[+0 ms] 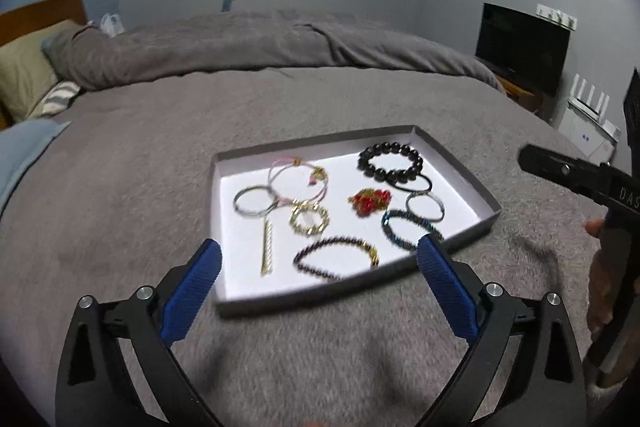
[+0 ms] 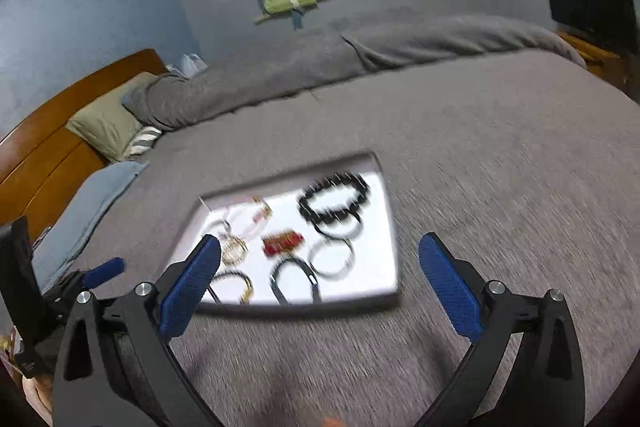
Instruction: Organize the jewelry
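A grey bed (image 1: 160,155) carries everything, its blanket spreading wide and bare around a shallow grey tray (image 1: 476,187) with a white floor. The tray lies flat near the bed's near edge, with bare blanket on all 4 sides of it.

The left wrist view shows the tray sharply. A black bead bracelet (image 1: 390,162) sits at the tray's far right corner, and a thin black ring (image 1: 412,183) touches its near side. A pink cord bracelet (image 1: 297,183) lies toward the far left corner, overlapping a silver bangle (image 1: 253,206) near the left edge. A gold chain bracelet (image 1: 309,219) sits mid-tray, with a gold bar (image 1: 267,247) just left of it. A red and gold cluster (image 1: 370,202) lies in the centre. A second silver ring (image 1: 425,207) and a blue-black bracelet (image 1: 408,229) sit by the right edge, and a dark purple bracelet (image 1: 336,257) lies along the near edge.

The right wrist view is motion-blurred, so the smaller pieces smear there; the tray (image 2: 384,301) and the black bead bracelet (image 2: 334,201) still read.

The left gripper (image 1: 320,263) hovers over the tray's near edge, jaws wide apart and holding nothing. The right gripper (image 2: 320,259) hangs over the tray's near right corner, jaws also spread and bare. Each view catches the other tool at its margin.
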Tool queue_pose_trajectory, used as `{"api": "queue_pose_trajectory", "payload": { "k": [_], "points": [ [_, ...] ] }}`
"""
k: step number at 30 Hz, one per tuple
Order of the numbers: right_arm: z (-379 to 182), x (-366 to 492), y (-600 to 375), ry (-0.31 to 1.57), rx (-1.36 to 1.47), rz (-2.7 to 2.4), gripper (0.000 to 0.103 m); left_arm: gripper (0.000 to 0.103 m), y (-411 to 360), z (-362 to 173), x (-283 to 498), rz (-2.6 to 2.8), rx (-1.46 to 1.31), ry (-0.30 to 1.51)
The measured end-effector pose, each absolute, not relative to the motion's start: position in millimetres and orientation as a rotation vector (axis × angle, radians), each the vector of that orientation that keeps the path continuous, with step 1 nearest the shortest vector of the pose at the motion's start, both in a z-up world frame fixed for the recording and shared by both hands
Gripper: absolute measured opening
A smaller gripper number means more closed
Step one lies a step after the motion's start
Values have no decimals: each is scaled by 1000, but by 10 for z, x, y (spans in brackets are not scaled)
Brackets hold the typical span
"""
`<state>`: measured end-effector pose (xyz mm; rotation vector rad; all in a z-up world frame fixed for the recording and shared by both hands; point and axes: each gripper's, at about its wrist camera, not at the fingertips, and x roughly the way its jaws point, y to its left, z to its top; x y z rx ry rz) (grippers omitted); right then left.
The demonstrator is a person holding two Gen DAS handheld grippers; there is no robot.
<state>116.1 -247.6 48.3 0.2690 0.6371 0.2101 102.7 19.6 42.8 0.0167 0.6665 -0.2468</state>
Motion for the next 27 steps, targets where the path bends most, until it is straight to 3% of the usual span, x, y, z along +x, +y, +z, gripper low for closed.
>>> {"api": "queue_pose_trajectory", "payload": {
  "k": [12,21,27],
  "points": [
    [152,895,-2362,778,158,70,98,98,245,391,840,-143,26,717],
    [298,855,-2258,769,99,65,98,98,464,315,977,-166,-124,812],
    [259,889,-2207,812,51,78,98,98,466,240,950,-72,-16,841]
  ]
}}
